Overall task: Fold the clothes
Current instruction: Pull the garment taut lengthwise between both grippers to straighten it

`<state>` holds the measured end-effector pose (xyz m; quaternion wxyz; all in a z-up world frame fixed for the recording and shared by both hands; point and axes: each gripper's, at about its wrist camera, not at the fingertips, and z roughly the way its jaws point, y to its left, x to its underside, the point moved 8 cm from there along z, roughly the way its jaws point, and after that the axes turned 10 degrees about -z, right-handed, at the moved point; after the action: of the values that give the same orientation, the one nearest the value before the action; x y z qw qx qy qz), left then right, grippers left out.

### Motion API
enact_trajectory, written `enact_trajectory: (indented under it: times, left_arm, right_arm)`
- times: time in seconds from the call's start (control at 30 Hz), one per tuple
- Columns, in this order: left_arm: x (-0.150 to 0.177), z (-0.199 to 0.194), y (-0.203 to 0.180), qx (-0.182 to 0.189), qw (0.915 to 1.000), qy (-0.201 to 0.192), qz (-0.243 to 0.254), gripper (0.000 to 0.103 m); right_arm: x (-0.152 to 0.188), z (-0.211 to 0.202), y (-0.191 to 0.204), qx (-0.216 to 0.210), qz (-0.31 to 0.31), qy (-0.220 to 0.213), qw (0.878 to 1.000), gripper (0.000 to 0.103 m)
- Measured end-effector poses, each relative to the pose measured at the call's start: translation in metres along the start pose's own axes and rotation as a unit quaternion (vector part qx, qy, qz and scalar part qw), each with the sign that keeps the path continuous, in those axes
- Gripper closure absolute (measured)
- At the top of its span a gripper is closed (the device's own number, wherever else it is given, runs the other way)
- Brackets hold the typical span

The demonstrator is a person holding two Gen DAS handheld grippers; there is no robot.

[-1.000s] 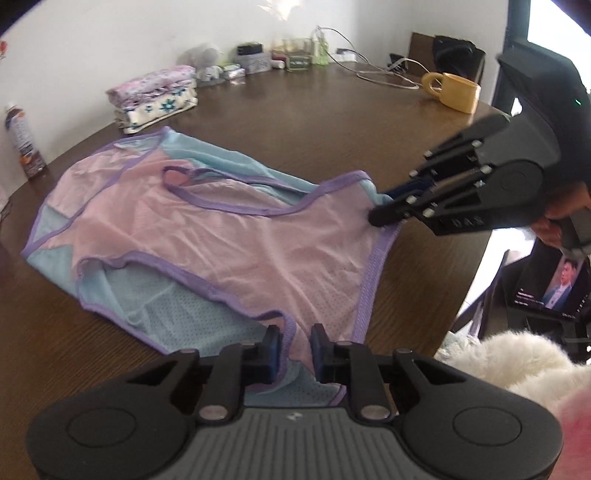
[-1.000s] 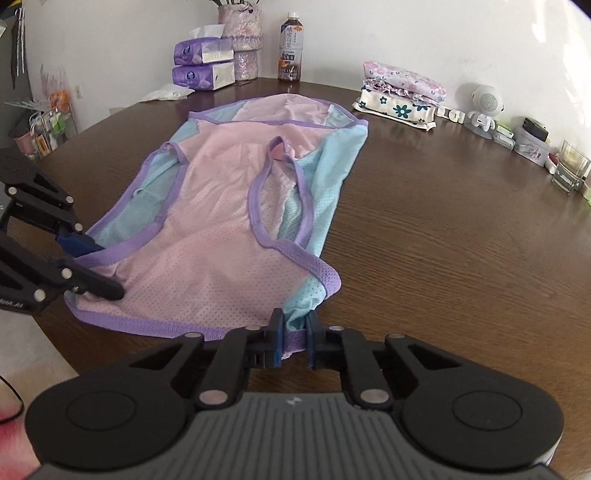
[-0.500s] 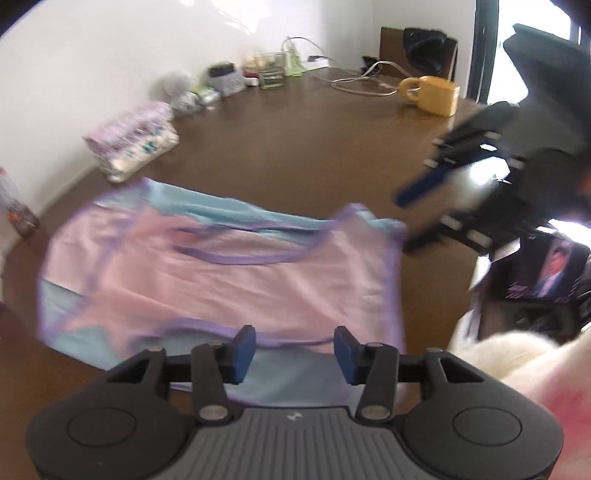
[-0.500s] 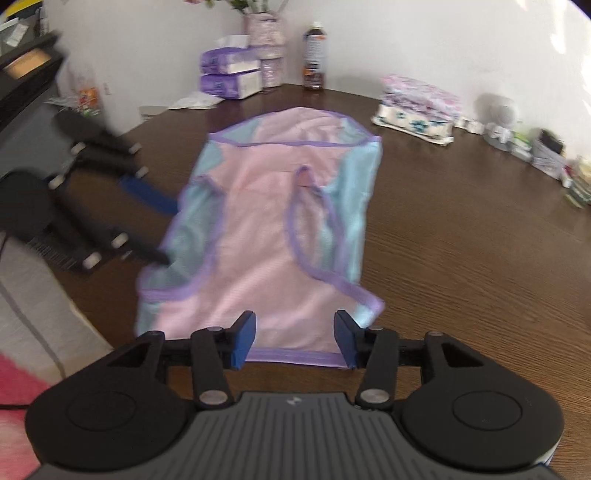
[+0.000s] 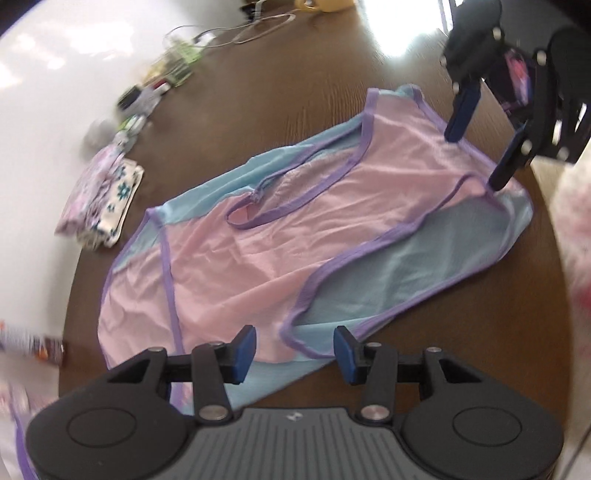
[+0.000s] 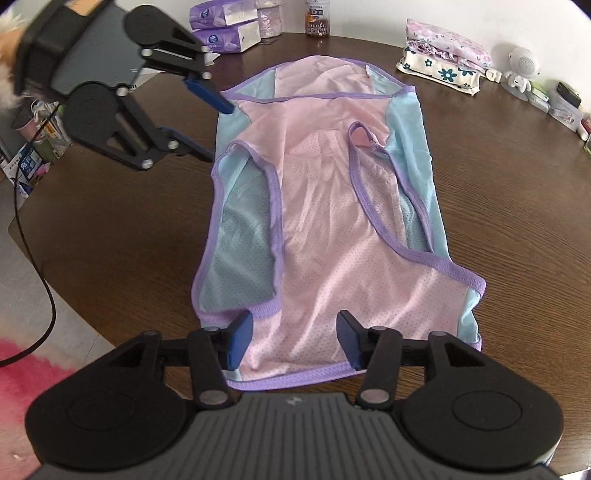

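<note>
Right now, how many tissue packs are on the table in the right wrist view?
2. Both purple tissue packs sit at the table's far left edge, one stacked on the other, beside the bottle. More could be hidden behind the left gripper.

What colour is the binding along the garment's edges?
Purple binding edges the pink and light blue garment; clearest in the right wrist view.

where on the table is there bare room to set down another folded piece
The widest bare patch of the table lies between the spread pink and blue garment and the clutter along the wall, just short of the folded stack. A narrower strip runs along the garment's other side, under the open left gripper. The far edge by the tissue packs is crowded.
</note>
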<state>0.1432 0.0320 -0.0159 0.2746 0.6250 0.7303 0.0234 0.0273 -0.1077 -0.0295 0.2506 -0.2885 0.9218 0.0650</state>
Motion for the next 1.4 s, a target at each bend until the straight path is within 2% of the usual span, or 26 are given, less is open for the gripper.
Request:
enact_trajectory:
  times: [0.1,0.23,0.43,0.57,0.7,0.8,0.87,0.9,1.17,1.4]
  left_arm:
    - [0.002,0.013,0.009,0.005,0.9991,0.0,0.042,0.058]
    - [0.007,0.027,0.019,0.018,0.9913,0.005,0.13,0.058]
    - [0.008,0.044,0.032,0.051,0.9798,-0.001,0.193,0.059]
    - [0.014,0.053,0.037,0.067,0.9716,0.005,0.227,0.059]
    - [0.011,0.055,0.039,0.084,0.9707,-0.007,0.225,0.059]
    - [0.011,0.055,0.037,0.095,0.9694,-0.005,0.226,0.069]
    - [0.011,0.054,0.035,0.099,0.9689,-0.001,0.227,0.074]
    - [0.011,0.054,0.033,0.102,0.9688,-0.001,0.226,0.076]
    - [0.008,0.045,0.01,0.127,0.9672,0.018,0.219,0.08]
    - [-0.019,0.038,-0.027,0.152,0.9671,0.059,0.195,0.078]
  right_arm:
    - [-0.006,0.005,0.003,0.001,0.001,0.014,1.0,0.048]
    - [-0.011,0.015,0.007,-0.006,0.01,0.04,0.999,0.046]
    - [-0.015,0.03,0.013,-0.011,0.021,0.073,0.997,0.046]
    - [-0.022,0.039,0.021,-0.008,-0.003,0.095,0.995,0.047]
    - [-0.025,0.044,0.024,-0.013,-0.034,0.11,0.993,0.053]
    - [-0.026,0.044,0.025,-0.026,-0.058,0.109,0.992,0.058]
    - [-0.025,0.043,0.021,-0.03,-0.066,0.115,0.991,0.068]
    - [-0.024,0.043,0.018,-0.031,-0.07,0.119,0.99,0.069]
    - [-0.011,0.033,-0.011,-0.035,-0.122,0.139,0.982,0.069]
    - [0.001,0.021,-0.067,-0.026,-0.183,0.147,0.972,0.066]
